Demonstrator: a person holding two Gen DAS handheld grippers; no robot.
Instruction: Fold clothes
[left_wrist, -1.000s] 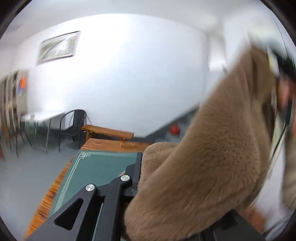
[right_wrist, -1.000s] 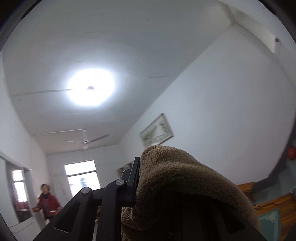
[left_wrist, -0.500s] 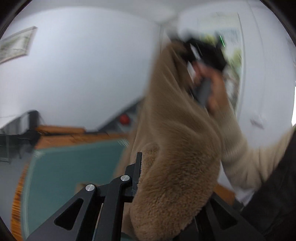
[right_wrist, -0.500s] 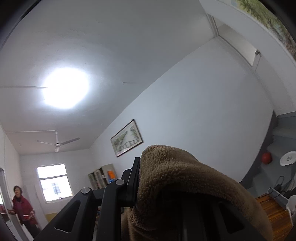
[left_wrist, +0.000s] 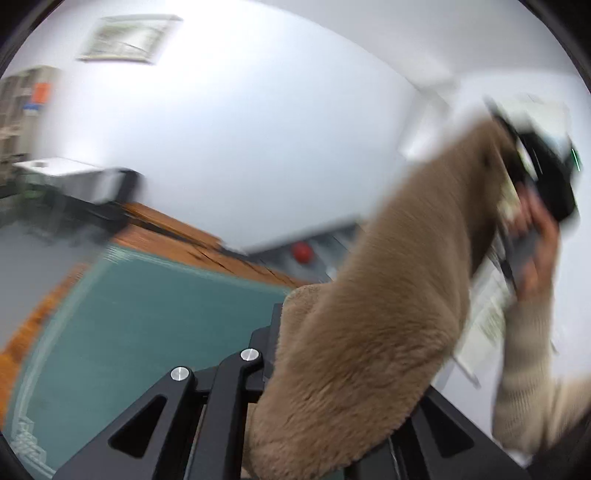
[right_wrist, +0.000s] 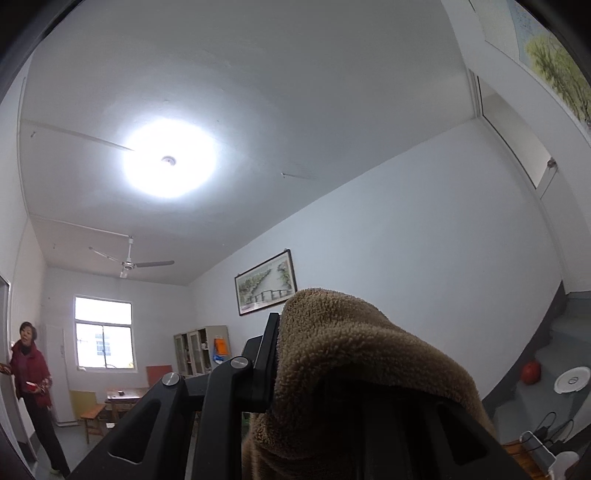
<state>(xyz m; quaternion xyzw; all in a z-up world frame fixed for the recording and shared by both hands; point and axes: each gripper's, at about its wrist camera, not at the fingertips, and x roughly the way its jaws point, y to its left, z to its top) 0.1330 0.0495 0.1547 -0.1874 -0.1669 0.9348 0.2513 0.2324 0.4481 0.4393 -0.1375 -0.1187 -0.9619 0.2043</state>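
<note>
A tan fleece garment (left_wrist: 388, 295) hangs in the air between my two grippers. In the left wrist view my left gripper (left_wrist: 306, 332) is shut on its lower end, and the cloth hides the right finger. From there the fleece stretches up and right to my right gripper (left_wrist: 513, 158), blurred, held high by a hand (left_wrist: 535, 251) in a cream sleeve. In the right wrist view the right gripper (right_wrist: 295, 332) points up toward the ceiling. It is shut on a fold of the garment (right_wrist: 351, 350), which drapes over its right finger.
A table with a green mat (left_wrist: 129, 332) and a wooden rim lies below and left of the left gripper. A red ball (left_wrist: 303, 253) sits on the floor by the far wall. A person in red (right_wrist: 29, 369) stands by a doorway far left.
The left gripper has sunk toward the green mat and rolled. The right gripper, with the hand holding it, has swung to the upper right, pulling the fleece out longer. Both grips hold.
</note>
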